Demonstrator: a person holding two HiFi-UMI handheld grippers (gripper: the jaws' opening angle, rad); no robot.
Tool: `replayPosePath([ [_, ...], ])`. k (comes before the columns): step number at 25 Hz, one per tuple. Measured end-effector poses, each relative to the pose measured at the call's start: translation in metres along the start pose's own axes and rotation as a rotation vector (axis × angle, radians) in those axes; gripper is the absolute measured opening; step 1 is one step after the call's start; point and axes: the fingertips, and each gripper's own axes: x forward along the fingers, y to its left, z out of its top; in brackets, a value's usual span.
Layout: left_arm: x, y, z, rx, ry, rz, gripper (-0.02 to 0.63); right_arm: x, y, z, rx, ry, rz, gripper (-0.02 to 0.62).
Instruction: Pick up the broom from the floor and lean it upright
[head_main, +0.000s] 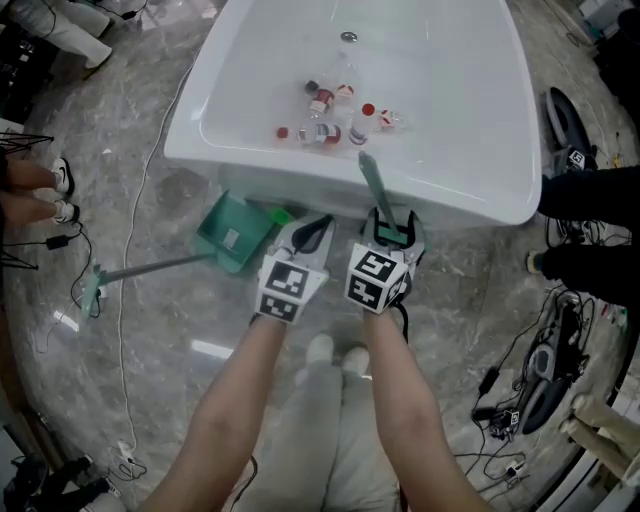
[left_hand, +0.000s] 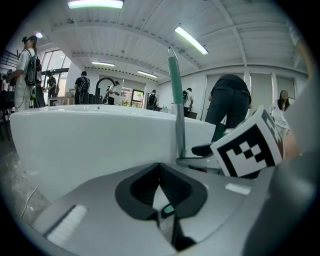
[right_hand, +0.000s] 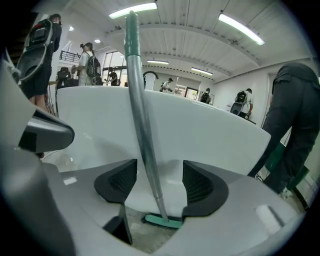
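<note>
a: where is the long broom with the grey-green handle and the teal head (right_hand: 142, 125) at this moment?

b: it stands nearly upright against the outer wall of the big white bathtub (head_main: 480, 150). its head is down on the grey marble floor (head_main: 150, 330), at the foot of the tub, and the top of the handle comes up over the rim.

a: and the right gripper (right_hand: 160, 182), does it hold the broom?

b: no. its two dark pads (right_hand: 200, 185) stand wide apart. the handle passes between them, closer to the left pad, but i see a gap on both sides, so nothing presses on it.

a: what about the left gripper (left_hand: 159, 187)?

b: its jaws are together, the tips meet, and there is nothing between them. it is just beside the right gripper, on its left, and it points at the tub wall. in its own view the broom handle rises a little to the right of it.

a: what else is near?

b: a green plastic dustpan (head_main: 237, 232) with a long thin handle lies on the floor to the left of the left gripper. inside the tub there are several small clear bottles with red caps (head_main: 330, 110). behind the tub some people (left_hand: 227, 105) stand in the room.
</note>
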Motion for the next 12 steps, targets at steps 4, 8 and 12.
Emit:
replayPosePath([
  [4, 0.003, -0.003, 0.003, 0.001, -0.003, -0.004, 0.0, -0.006, 0.003, -0.003, -0.051, -0.017, 0.047, 0.296],
  [8, 0.002, -0.011, 0.009, 0.001, -0.003, -0.008, 0.0, -0.018, 0.001, -0.006, -0.064, -0.019, 0.073, 0.296],
  [12, 0.0, -0.02, 0.013, -0.005, 0.005, -0.01, 0.0, -0.035, -0.004, -0.009, -0.092, -0.017, 0.098, 0.298],
])
